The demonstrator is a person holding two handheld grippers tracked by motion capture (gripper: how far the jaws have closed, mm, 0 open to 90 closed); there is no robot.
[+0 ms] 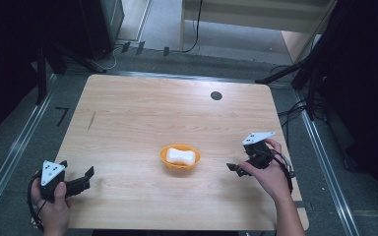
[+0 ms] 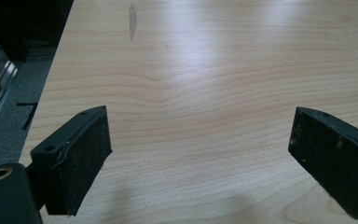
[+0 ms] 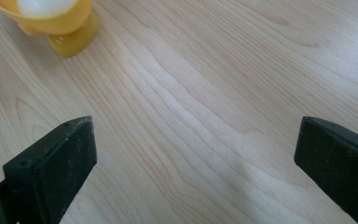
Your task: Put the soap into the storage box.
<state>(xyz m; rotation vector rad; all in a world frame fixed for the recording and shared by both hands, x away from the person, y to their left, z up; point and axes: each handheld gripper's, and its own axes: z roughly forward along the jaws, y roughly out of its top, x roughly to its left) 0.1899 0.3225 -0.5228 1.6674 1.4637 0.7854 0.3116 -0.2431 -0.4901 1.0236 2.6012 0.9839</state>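
Item: orange bowl [image 1: 164, 158] holding white soap [image 1: 182, 156], mid-table. I hold both left gripper [image 1: 86, 178] and right gripper [image 1: 237, 167] gaping wide, empty (approach slowly, I judge).

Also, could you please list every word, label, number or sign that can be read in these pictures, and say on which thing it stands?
There is no readable text.
The black tape mark on the grey floor left of the light wooden table resembles a "7", but it may be only a corner marker.
The orange plastic bowl, the white soap-like block in it and both grippers carry no visible lettering.
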